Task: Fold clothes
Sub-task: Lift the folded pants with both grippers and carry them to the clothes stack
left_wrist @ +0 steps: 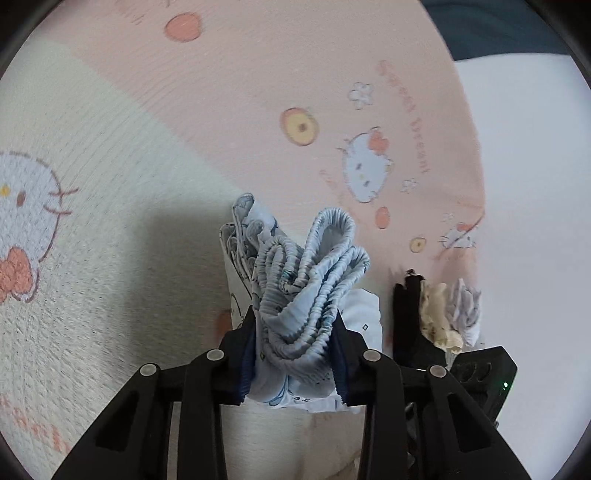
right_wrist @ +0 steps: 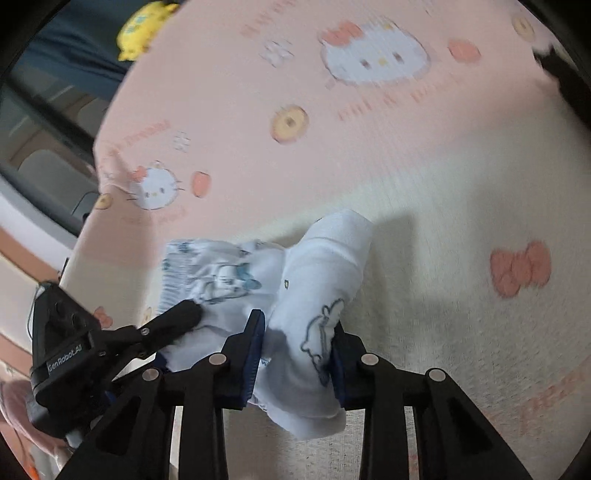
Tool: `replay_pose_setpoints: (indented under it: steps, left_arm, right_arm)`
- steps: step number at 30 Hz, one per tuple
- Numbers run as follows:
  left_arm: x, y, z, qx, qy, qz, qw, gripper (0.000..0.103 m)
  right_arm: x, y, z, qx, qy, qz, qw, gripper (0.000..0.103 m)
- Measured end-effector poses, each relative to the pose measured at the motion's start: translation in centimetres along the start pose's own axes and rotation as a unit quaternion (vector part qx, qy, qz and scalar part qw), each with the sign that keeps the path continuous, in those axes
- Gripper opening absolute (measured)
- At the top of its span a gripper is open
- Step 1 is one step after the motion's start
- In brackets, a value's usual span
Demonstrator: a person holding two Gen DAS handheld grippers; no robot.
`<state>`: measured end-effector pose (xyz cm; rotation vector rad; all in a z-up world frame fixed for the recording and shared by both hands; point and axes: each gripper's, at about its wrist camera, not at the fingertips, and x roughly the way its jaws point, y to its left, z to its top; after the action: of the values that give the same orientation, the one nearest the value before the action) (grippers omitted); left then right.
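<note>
A pale blue child's garment (left_wrist: 306,280) with cartoon prints hangs bunched between both grippers, above a pink and cream blanket (left_wrist: 258,92). My left gripper (left_wrist: 295,321) is shut on its gathered elastic waistband, whose ruffled loops stick up past the pads. In the right wrist view my right gripper (right_wrist: 299,325) is shut on a smoother fold of the same garment (right_wrist: 325,273), and cloth droops below the jaws. Each gripper shows in the other's view: a right finger (left_wrist: 404,314) at the lower right, a left finger (right_wrist: 181,315) at the lower left, pressed on cloth.
The blanket (right_wrist: 369,155), printed with white cartoon cats, bows and round shapes, covers most of the surface. A white area (left_wrist: 535,166) lies past its right edge. A yellow soft toy (right_wrist: 144,26) sits beyond the far left corner, next to dark furniture.
</note>
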<state>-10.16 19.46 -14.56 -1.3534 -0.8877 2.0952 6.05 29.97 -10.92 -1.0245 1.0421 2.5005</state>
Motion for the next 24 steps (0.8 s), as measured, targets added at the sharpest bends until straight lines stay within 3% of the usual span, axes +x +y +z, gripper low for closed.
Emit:
replay_pose_setpoints:
  steps: [6, 12, 24]
  left_arm:
    - [-1.7, -3.9, -0.4, 0.024, -0.018, -0.023, 0.9993, 0.031]
    - [-2.1, -9.6, -1.4, 0.067, -0.029, -0.048, 0.9962, 0.031]
    - [0.2, -18.8, -3.0, 0.139, 0.028, -0.139, 0.9801, 0.031]
  right_arm:
    - [-4.5, 1.3, 0.6, -0.061, -0.041, -0.023, 0.997, 0.027]
    - [-9.6, 1.0, 0.9, -0.068, -0.088, -0.041, 0.993, 0.023]
    - [-21.0, -2.6, 2.1, -0.011, -0.169, -0.096, 0.981, 0.023]
